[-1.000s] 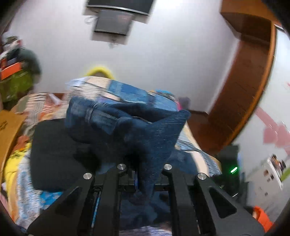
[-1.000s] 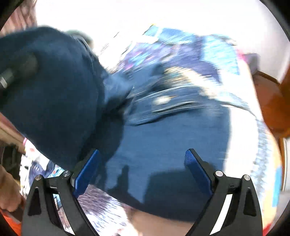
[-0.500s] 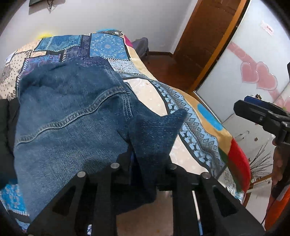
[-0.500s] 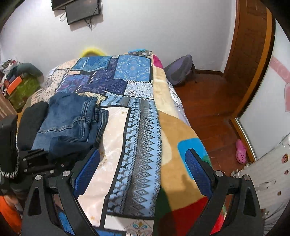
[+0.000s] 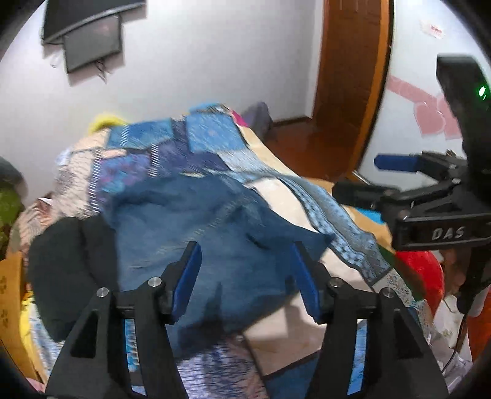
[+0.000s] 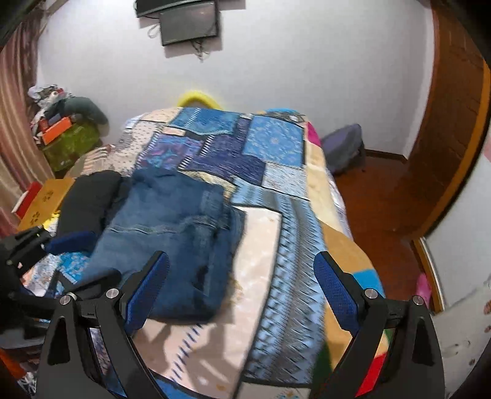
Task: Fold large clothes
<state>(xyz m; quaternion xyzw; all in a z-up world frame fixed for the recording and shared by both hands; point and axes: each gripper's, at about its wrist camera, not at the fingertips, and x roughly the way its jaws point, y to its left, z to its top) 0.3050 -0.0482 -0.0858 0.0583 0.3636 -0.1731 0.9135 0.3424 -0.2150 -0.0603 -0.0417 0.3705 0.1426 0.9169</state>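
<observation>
Folded blue jeans (image 6: 172,227) lie on the left half of the patchwork bed cover (image 6: 276,196), next to a black garment (image 6: 89,196). My left gripper (image 5: 245,276) hovers over the near end of the jeans (image 5: 221,245). Its jaws are opening, and the blue pads (image 5: 187,276) stand apart with no cloth pinched between them. My right gripper (image 6: 242,285) is open and holds nothing above the near bed edge, to the right of the jeans. From the left wrist view the right gripper (image 5: 368,178) shows at the right side. The left gripper (image 6: 79,261) shows at the left edge of the right wrist view.
A screen (image 6: 190,21) hangs on the white wall behind the bed. A grey backpack (image 6: 343,147) sits on the wooden floor (image 6: 377,196) to the right. A green box with clutter (image 6: 70,141) and a cardboard box (image 6: 43,202) stand left of the bed.
The left gripper was shut on a fold of the jeans; it has let go and its jaws have spread. The jeans now lie flat. The right gripper drew back from the jeans, still open.
</observation>
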